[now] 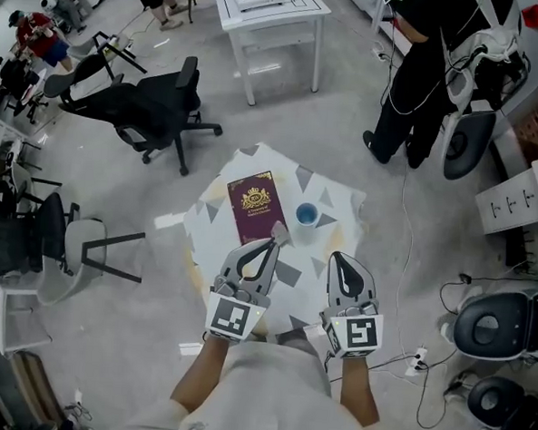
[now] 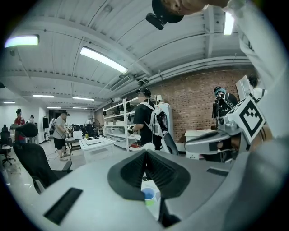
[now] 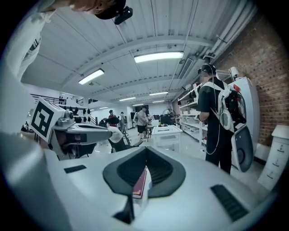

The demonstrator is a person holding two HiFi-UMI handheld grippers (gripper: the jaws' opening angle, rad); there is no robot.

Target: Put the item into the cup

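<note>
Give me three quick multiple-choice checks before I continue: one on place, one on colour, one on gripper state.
1. In the head view, where is the cup relative to the book?
A. left of it
B. right of it
C. on top of it

2. What colour is the cup?
A. blue
B. red
C. white

3. How do the left gripper's jaws stand?
A. wide apart
B. together, with a pale item at their tips
C. out of view

Answers:
1 B: the cup stands right of the book, apart from it.
2 A: its rim and wall are blue.
3 B: the left gripper view shows the pads meeting, with a pale lump at the tips.
</note>
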